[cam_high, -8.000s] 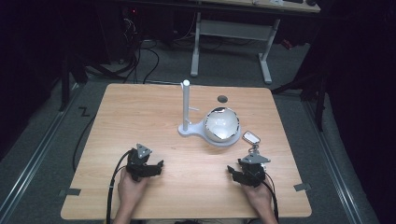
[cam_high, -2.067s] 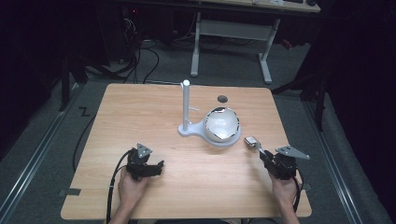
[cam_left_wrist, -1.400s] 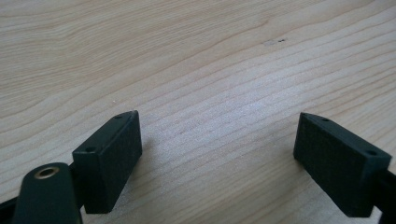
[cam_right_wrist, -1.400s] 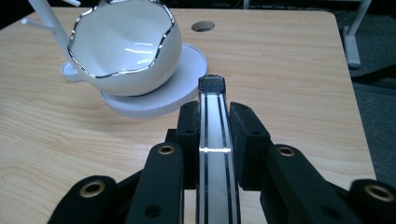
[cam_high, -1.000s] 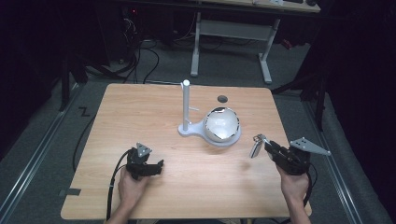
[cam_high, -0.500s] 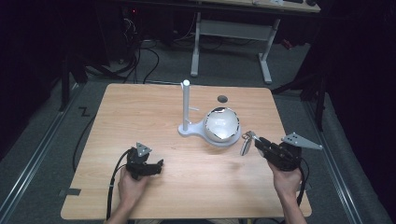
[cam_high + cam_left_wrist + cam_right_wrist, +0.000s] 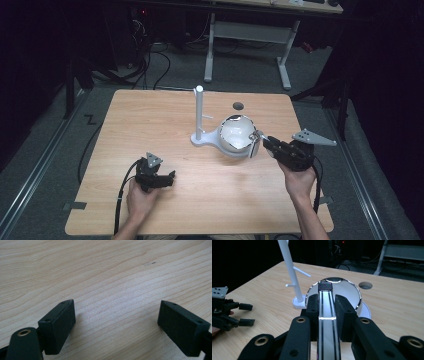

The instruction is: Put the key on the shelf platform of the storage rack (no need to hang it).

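Note:
A white stand (image 7: pixel 199 115) with a thin post and side pegs rises from mid-table. Against its base leans a shiny bowl (image 7: pixel 235 131) with a white inside. My right gripper (image 7: pixel 265 143) is shut on a flat silvery strip (image 7: pixel 255 144) with two dark lines. In the right gripper view the strip (image 7: pixel 325 302) runs forward between the pads (image 7: pixel 312 307). Its dark meshed tip sits at the bowl's (image 7: pixel 345 291) near rim, beside the stand (image 7: pixel 290 270). My left gripper (image 7: pixel 167 178) rests open on the table at the front left, and its jaws (image 7: pixel 117 315) stand wide apart over bare wood.
A round cable hole (image 7: pixel 238 105) lies in the wooden table (image 7: pixel 150 120) behind the bowl. The left gripper (image 7: pixel 249 314) also shows far left in the right gripper view. Dark floor, cables and another desk's legs (image 7: pixel 285 55) surround the table.
The right gripper took the strip off the table, swung out to the right edge, then came back left; the strip's tip now reaches the bowl. The left gripper has not moved.

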`<state>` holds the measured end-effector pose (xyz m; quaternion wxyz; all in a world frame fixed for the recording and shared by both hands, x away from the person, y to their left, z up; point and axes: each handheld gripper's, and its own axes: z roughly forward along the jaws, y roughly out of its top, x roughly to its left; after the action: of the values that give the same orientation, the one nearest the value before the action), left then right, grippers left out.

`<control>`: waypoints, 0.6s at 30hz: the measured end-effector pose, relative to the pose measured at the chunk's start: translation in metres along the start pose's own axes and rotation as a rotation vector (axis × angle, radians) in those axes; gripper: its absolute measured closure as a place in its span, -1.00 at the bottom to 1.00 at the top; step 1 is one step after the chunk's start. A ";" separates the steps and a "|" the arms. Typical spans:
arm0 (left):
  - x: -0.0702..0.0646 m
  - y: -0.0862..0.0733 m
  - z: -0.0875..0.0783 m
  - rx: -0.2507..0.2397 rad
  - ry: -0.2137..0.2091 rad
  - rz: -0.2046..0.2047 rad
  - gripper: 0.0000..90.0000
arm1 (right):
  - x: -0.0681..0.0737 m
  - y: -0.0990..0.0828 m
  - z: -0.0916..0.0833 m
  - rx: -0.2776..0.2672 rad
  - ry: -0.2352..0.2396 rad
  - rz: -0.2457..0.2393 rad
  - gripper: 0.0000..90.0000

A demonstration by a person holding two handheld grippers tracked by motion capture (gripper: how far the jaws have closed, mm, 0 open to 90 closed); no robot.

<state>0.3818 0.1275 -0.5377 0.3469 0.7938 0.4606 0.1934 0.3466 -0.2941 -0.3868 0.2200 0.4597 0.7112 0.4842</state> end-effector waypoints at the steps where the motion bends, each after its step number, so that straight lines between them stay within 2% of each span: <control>1: 0.000 0.000 0.000 0.000 0.000 0.000 -0.67 | 0.001 0.003 0.002 0.000 0.001 -0.008 0.68; 10: 0.000 0.000 0.000 0.000 -0.001 0.001 -0.67 | 0.001 0.020 0.029 0.029 0.019 -0.001 0.68; 16: 0.001 0.000 0.000 -0.002 -0.013 -0.006 -0.65 | -0.003 0.018 0.048 0.057 0.020 0.000 0.68; 18: 0.001 0.000 0.000 -0.003 -0.002 -0.003 -0.63 | -0.004 0.017 0.053 0.064 0.017 -0.004 0.68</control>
<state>0.3820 0.1281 -0.5375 0.3491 0.7927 0.4612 0.1926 0.3964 -0.2693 -0.3949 0.2002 0.4610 0.7291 0.4645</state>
